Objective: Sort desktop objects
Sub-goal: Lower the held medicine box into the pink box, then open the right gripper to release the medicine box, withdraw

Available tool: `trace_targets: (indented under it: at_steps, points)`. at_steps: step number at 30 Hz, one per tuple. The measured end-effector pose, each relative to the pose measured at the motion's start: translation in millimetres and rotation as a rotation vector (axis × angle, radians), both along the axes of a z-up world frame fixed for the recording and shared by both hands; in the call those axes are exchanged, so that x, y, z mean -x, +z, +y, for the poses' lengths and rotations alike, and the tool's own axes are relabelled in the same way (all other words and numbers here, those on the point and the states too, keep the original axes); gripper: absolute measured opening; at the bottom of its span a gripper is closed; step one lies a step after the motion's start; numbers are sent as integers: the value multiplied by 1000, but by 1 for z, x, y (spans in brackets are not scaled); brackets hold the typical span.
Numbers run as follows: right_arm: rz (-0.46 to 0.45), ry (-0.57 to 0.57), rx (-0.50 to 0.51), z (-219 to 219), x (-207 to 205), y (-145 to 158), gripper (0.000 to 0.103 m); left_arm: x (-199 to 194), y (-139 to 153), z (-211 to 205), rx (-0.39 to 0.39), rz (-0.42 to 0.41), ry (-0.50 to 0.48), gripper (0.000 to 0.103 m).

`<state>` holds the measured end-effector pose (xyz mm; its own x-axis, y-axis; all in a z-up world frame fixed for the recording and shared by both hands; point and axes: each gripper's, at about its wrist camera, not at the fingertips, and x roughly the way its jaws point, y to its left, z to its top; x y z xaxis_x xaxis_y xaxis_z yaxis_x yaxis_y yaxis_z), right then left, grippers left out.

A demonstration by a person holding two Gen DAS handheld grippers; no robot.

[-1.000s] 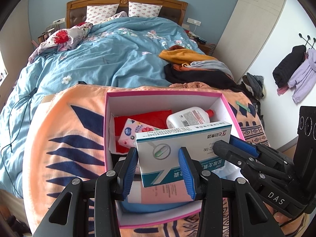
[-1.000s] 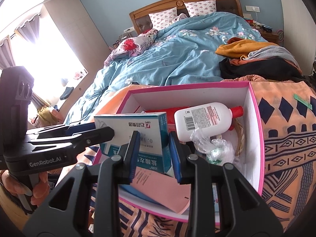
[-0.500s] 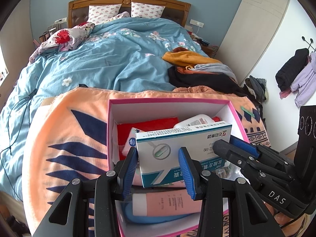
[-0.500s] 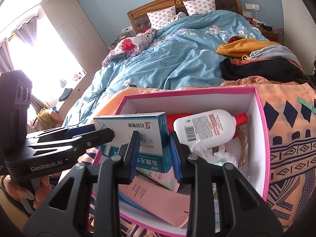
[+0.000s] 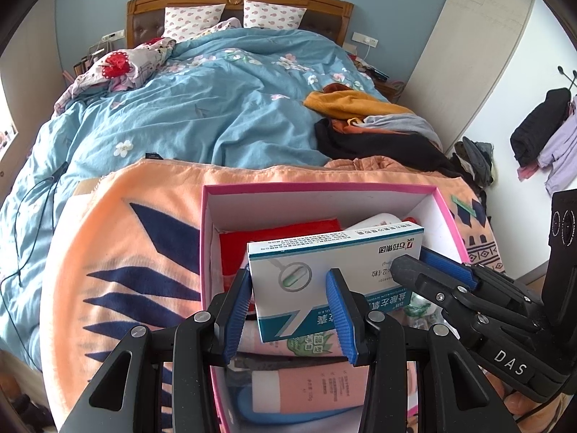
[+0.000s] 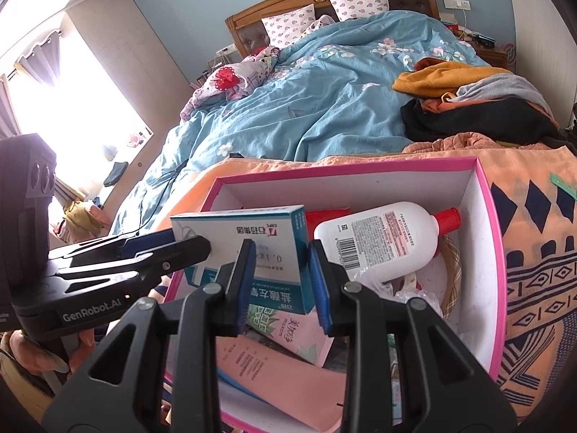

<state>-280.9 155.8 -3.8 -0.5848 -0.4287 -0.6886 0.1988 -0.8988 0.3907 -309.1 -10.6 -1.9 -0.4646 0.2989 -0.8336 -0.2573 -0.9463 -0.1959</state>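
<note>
A white and teal medicine box (image 5: 335, 267) hangs over the pink-rimmed storage box (image 5: 317, 188). My left gripper (image 5: 290, 310) is shut on its left end. My right gripper (image 6: 281, 281) is shut on its right end, and it also shows in the left wrist view (image 5: 432, 270). The medicine box also shows in the right wrist view (image 6: 267, 238). Inside the pink-rimmed box (image 6: 483, 195) lie a white bottle with a red cap (image 6: 382, 238), a pink tube (image 5: 306, 389), a red pouch (image 5: 274, 241) and a pink sachet (image 6: 288, 328).
The pink-rimmed box sits on an orange and navy patterned cloth (image 5: 119, 252). Behind it is a bed with a blue quilt (image 5: 216, 108) and a pile of clothes (image 5: 368, 126). A small green strip (image 6: 564, 186) lies on the cloth at the right.
Both grippers have moved forward with the medicine box, so it now sits further over the storage box. More of the pink tube and sachet shows below it.
</note>
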Motion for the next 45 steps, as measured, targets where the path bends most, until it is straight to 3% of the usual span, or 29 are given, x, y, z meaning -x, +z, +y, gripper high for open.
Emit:
trace_targets:
  at_steps: [29,38,45]
  points:
    - [-92,-45,30,-12,43,-37,33,43,-40,-9,7,-47,49,43]
    - [-120,-54,14,-16,55,-49,33,52,-41,-4,50,8,56,43]
    - [-116,-54,-2,-17,56,-49,33,47,-42,1,70,43,53,49]
